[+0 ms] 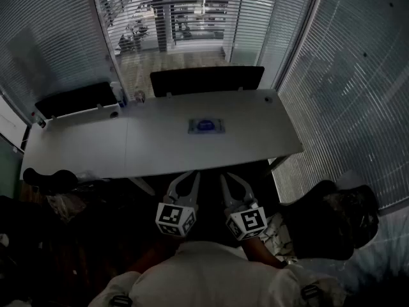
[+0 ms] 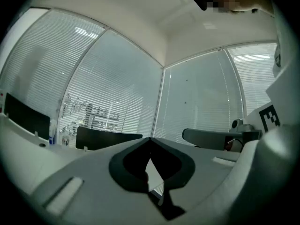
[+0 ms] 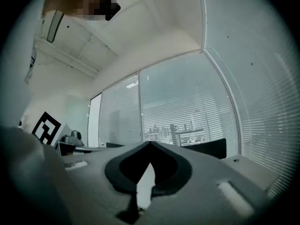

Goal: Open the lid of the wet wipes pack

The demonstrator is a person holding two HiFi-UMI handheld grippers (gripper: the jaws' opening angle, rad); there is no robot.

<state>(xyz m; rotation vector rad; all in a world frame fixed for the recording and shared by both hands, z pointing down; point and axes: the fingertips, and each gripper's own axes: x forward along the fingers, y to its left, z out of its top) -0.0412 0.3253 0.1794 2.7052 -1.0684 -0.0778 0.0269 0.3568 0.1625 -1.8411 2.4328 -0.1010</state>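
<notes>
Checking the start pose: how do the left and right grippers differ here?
The left gripper leans rightward in the head view, the right gripper leftward, so their tips converge. The left's marker cube shows a different pattern from the right's. Both are shut, empty and short of the wet wipes pack.

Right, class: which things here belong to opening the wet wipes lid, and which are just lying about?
For the job: wet wipes pack; left gripper; right gripper, both shut and short of the table.
Lying about: black chair; bottle.

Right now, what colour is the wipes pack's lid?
The lid is dark blue; best seen in the head view.
</notes>
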